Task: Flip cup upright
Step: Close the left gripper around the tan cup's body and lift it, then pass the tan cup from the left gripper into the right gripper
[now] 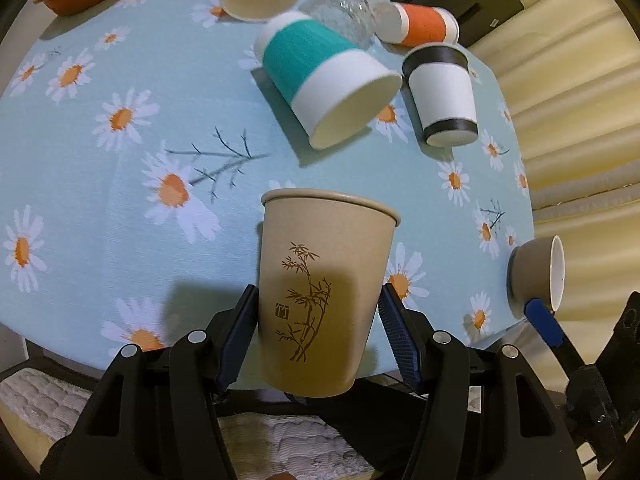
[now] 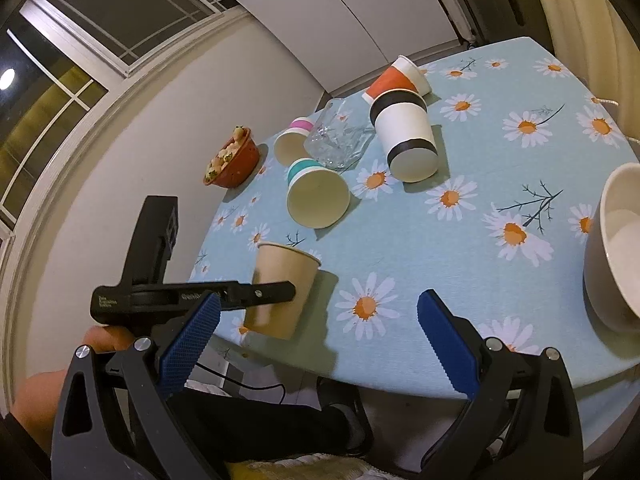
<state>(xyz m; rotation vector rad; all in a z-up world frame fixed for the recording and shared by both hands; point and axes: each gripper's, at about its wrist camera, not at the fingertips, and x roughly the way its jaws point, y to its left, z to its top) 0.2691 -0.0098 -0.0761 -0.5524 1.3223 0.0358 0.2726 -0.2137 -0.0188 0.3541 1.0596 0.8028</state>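
A tan paper cup with a bamboo print is held mouth-up between the blue pads of my left gripper, near the table's near edge. It also shows in the right wrist view, with the left gripper's finger across its side. My right gripper is open and empty above the table edge. A grey cup with a white inside lies on its side at the right; it also shows in the left wrist view, beside one blue pad of the right gripper.
On the daisy tablecloth several cups lie on their sides: a teal-banded one, a black-banded one, an orange one, a pink-banded one and a glass. An orange bowl of food stands far left.
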